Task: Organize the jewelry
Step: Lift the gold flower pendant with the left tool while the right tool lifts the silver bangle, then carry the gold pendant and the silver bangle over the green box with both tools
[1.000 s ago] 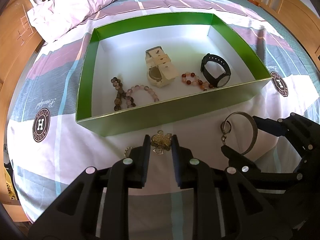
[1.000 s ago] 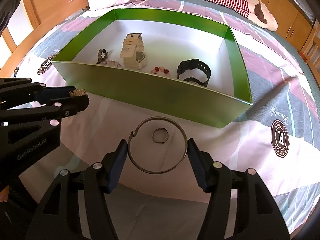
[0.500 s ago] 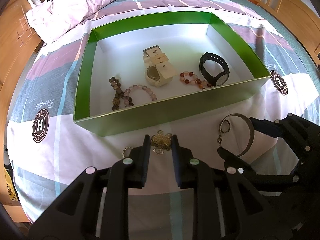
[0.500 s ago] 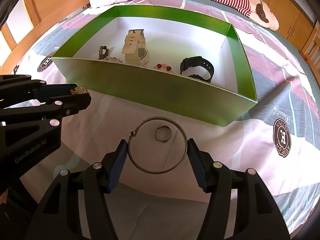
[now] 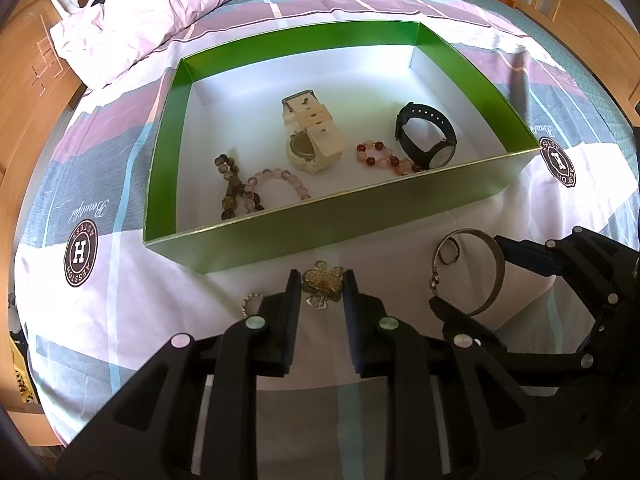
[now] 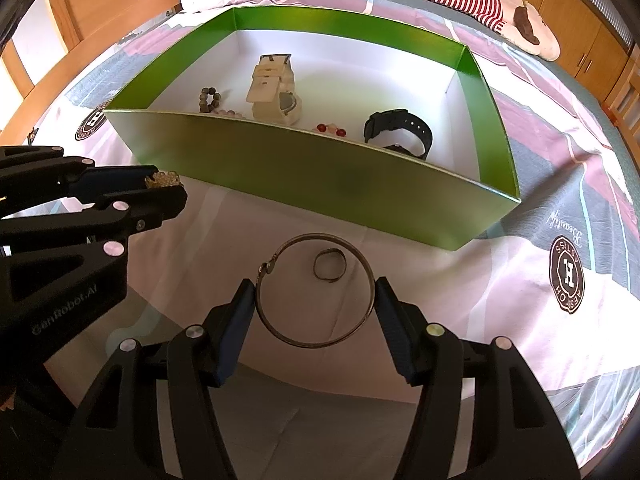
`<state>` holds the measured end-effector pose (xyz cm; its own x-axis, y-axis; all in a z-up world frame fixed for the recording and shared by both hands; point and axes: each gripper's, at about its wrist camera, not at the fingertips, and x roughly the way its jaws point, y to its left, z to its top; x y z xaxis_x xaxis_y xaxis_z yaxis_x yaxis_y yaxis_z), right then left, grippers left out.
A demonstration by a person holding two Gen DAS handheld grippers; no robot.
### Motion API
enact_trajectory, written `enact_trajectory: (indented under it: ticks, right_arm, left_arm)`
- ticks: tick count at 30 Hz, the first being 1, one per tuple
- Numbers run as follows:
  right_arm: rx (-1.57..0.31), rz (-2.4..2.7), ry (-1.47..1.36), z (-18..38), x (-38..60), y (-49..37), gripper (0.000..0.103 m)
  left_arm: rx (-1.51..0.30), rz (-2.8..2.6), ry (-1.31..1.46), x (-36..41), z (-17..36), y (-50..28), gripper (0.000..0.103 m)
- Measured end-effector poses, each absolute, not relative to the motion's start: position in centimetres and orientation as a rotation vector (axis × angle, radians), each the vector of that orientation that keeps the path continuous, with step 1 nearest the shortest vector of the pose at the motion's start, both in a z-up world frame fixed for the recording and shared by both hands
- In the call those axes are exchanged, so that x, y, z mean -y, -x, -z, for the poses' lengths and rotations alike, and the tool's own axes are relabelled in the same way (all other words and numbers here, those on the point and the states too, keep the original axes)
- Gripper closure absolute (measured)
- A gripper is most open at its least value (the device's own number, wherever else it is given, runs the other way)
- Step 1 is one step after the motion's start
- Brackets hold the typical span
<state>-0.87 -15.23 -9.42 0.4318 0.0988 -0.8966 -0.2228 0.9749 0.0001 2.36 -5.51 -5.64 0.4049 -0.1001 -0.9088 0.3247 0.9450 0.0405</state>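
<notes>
Here the left gripper (image 5: 321, 286) is clenched on a gold brooch (image 5: 322, 278), its two pads pressing the piece from either side just in front of the green box (image 5: 360, 216), above the bedspread (image 5: 120, 292). The right gripper (image 6: 315, 300) grasps a thin metal bangle (image 6: 316, 290), one pad touching each side of the hoop, which is held flat and open to the camera. A small ring (image 6: 329, 269) lies on the bedspread and shows through the hoop. A little beaded ring (image 5: 249, 303) lies beside the left gripper's left finger. Inside the box lie a cream watch (image 5: 312, 136), a black watch (image 5: 428, 136), a red bead bracelet (image 5: 384, 158), a pink bead bracelet (image 5: 276, 184) and a dark bead bracelet (image 5: 230, 184). A pillow (image 5: 148, 12) lies beyond the box.
</notes>
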Motion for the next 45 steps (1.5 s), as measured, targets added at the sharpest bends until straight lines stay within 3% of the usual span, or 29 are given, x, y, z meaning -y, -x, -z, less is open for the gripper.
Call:
enact_trajectory:
  ticks: [7,16,45]
  right_arm:
    - [-1.093,-0.205,0.117,8.8,15.4,1.0,0.042]
    - [-0.974,-0.271,0.038,4.2,16.9,2.0,0.042]
    - [-0.906,-0.251,0.003,2.2,17.6,1.7,0.042]
  left_arm:
    - [-1.096,0.275,-0.212,5.2,4.7,-2.1,0.082]
    - [-0.917,0.290,-0.071,2.4,-0.3,-1.8,0.082]
    - [-0.919,0.227,-0.027,1.9,-0.9,-3.6,0.082]
